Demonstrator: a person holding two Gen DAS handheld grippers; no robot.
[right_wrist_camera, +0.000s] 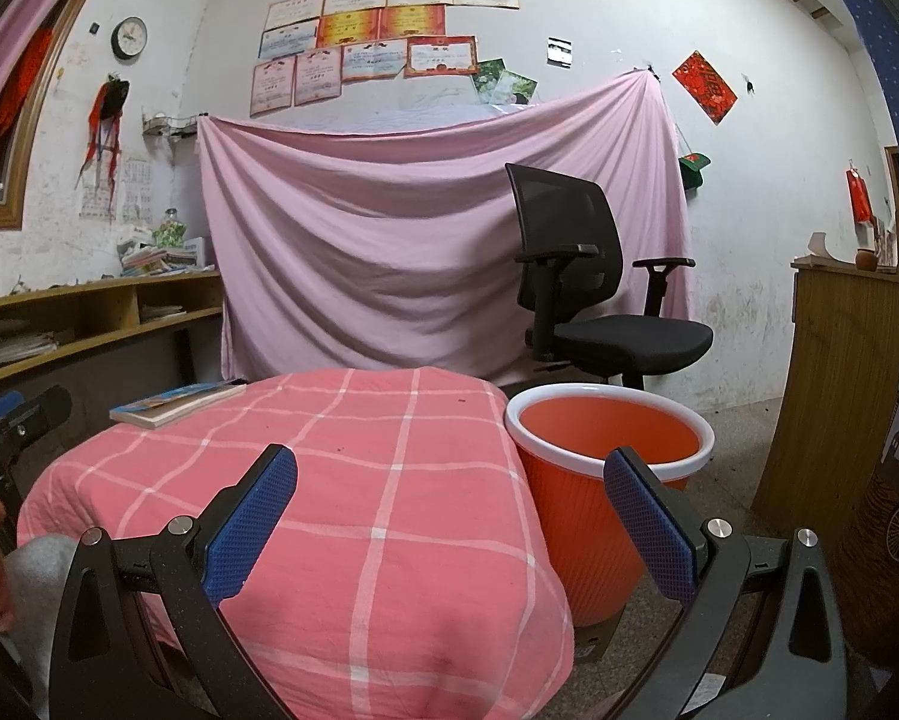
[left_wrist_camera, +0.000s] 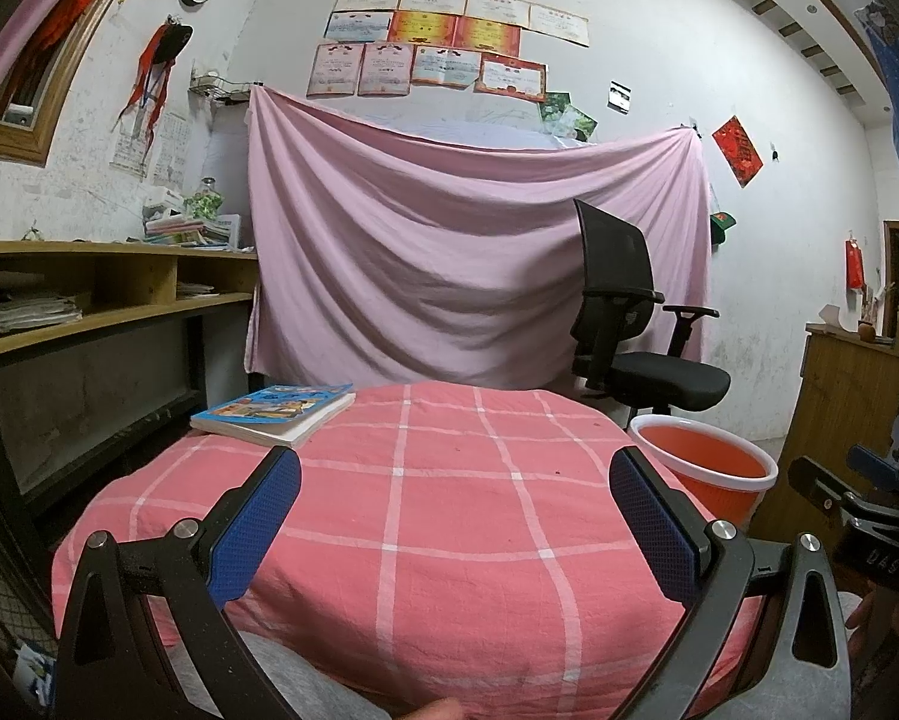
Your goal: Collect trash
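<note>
Two grippers, left (left_wrist_camera: 455, 510) and right (right_wrist_camera: 450, 507), hover with jaws spread wide and nothing between them, above a pink checked cloth (left_wrist_camera: 449, 510). Left to right: a book (left_wrist_camera: 275, 411) at 10 o'clock on the cloth, then the orange bin (right_wrist_camera: 608, 468) at 3 o'clock, touching the cloth's edge. No trash can be made out on the cloth.

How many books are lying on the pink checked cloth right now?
1. A single book lies on the far left corner of the pink checked cloth, away from the orange bin. The cloth's near edge is hidden behind both grippers, so something could be missed there.
</note>
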